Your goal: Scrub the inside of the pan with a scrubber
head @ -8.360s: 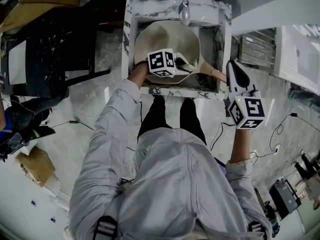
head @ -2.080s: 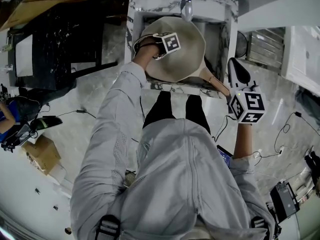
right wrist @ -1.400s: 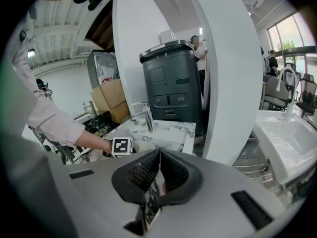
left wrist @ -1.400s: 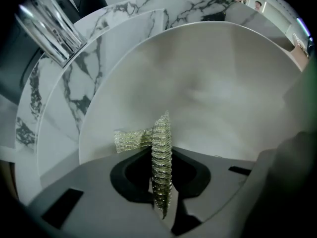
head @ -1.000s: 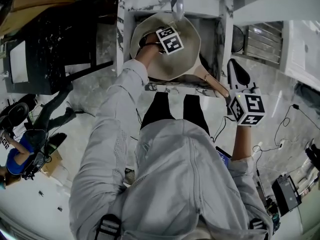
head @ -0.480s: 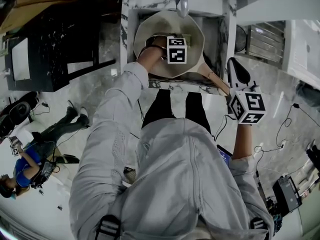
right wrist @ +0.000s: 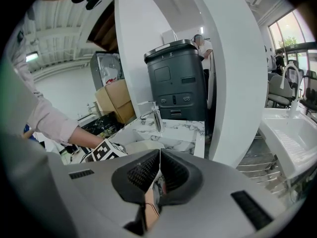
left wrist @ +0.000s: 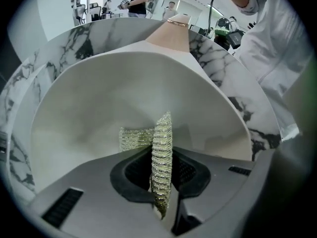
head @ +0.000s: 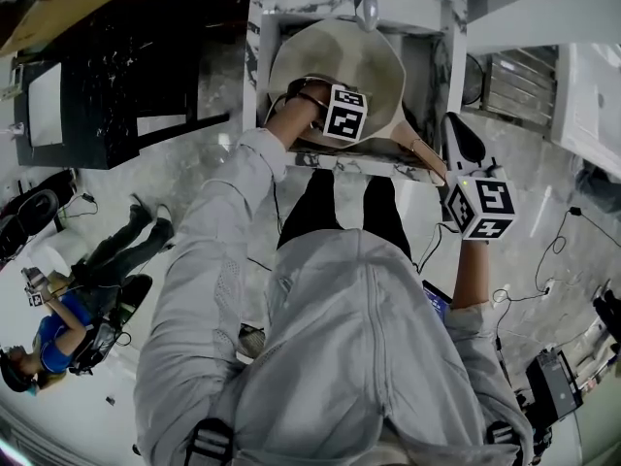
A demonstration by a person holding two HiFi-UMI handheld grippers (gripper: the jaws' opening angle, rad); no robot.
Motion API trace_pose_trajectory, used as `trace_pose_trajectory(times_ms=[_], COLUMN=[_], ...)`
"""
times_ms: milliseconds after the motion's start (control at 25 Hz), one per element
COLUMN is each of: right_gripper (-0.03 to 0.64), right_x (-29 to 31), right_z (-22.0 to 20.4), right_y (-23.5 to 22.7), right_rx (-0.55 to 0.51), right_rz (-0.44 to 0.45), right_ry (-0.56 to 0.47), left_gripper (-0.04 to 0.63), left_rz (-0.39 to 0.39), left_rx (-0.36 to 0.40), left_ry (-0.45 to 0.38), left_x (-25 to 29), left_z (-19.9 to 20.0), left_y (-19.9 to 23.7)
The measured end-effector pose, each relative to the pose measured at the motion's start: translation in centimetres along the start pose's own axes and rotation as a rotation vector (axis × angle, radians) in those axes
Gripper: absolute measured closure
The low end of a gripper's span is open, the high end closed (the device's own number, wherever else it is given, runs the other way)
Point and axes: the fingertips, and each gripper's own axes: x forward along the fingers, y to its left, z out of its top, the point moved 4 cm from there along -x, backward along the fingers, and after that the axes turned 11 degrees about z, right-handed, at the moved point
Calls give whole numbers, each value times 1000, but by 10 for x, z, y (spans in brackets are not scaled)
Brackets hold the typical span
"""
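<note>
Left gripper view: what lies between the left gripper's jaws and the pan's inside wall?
Only the mesh scrubber. Clamped in the left gripper, it reaches toward the pan's pale inner wall, as the left gripper view shows.

— how many pans do we count?
— we count one pan (head: 340, 56), with one handle (head: 412, 150), and one scrubber (left wrist: 161, 157).
— and the grippers?
— two: the left gripper (left wrist: 161, 182) and the right gripper (right wrist: 159, 172). we count one marker cube (head: 346, 113) on the left and one (head: 480, 212) on the right, two in all.
— the fixtures?
— we see one marble sink (head: 260, 37) and one faucet (head: 366, 3). in the right gripper view we count one dark bin (right wrist: 179, 90).
— anyone else in the head view?
— one other person (head: 58, 323), at the left.
</note>
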Motion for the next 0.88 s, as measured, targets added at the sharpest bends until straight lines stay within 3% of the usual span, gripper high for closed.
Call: trace_pose_trajectory(times_ms=[200,480,640,880], right_gripper=[581,581,581,581], right_x=[4,11,13,13], right_z=[2,6,6,3], right_y=[6,14,16,12], right_rx=[-9,-16,-19,-12], right_rz=[18,34,39,32], right_ry=[2,2,6,14], left_gripper=[525,525,525,525], left_rz=[-95,-134,-113,41], left_rx=[14,-55,-175,-418], left_ry=[60,172,220,202], left_x=[-2,-2,0,5], left_z=[-13,-49,-69,-89], left_y=[-24,-33,-21,22])
